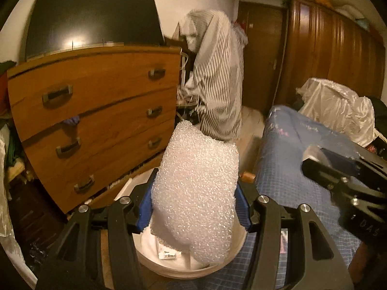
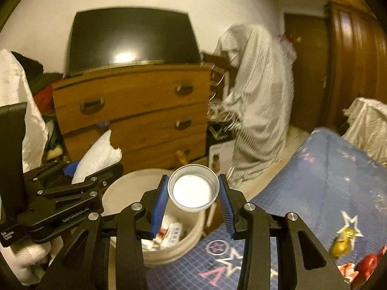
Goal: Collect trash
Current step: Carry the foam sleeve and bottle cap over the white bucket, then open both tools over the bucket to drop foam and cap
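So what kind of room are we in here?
Most likely a cluttered bedroom: a wooden chest of drawers with a dark TV screen on top, a tall wooden wardrobe, and what looks like a bed under a blue quilt.

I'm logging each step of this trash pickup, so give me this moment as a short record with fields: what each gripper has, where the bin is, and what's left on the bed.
left gripper: shut on a white foam piece, over the bucket
right gripper: shut on a round metal lid, white inside facing the camera, above the bucket
bucket: white, on the floor between the bed and the wooden dresser, already holds wrappers
bed: blue patterned cover; gold foil wrapper lies on it
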The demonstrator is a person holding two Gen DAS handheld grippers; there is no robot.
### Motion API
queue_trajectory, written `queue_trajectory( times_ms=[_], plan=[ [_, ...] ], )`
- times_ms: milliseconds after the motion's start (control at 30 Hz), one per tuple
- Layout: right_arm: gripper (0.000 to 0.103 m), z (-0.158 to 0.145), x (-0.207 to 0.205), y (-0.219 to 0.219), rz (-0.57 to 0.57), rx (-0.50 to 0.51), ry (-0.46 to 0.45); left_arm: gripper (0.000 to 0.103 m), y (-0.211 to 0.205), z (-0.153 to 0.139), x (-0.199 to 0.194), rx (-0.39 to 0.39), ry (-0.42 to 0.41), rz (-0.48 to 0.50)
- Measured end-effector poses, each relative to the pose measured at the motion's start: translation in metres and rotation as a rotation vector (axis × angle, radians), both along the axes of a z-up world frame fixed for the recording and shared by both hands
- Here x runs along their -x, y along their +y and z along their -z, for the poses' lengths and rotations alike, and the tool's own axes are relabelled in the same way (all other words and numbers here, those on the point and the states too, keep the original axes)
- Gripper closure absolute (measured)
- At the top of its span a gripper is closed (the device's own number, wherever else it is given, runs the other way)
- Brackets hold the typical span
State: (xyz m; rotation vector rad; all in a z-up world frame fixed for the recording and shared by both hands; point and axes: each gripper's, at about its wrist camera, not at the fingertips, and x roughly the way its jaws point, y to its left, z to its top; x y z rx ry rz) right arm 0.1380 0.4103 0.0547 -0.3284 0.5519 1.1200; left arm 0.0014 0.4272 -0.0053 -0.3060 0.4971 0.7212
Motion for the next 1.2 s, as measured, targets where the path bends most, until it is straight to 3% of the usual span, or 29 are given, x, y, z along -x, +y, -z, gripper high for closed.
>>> queue_trajectory(
  times_ms=[300, 533, 800, 1200],
  plan=[
    [0.061, 0.065, -0.031, 0.093, -0.065, 0.245, 0.168, 0.050, 0.058, 0.037, -0.018, 0.139, 0.140, -0.006],
    [0.061, 0.110, -0.057, 0.124, -0.087, 0.370, 0.287, 0.050, 0.095, 0.065, -0.016, 0.216, 0.211, -0.022],
    [0.061, 0.128, -0.067, 0.130, -0.098, 0.399, 0.318, 0.050, 0.122, 0.091, -0.012, 0.287, 0.244, -0.040],
    [0.061, 0.122, -0.073, 0.117, -0.097, 0.393, 0.312, 0.049, 0.122, 0.090, -0.017, 0.285, 0.243, -0.037]
  ],
)
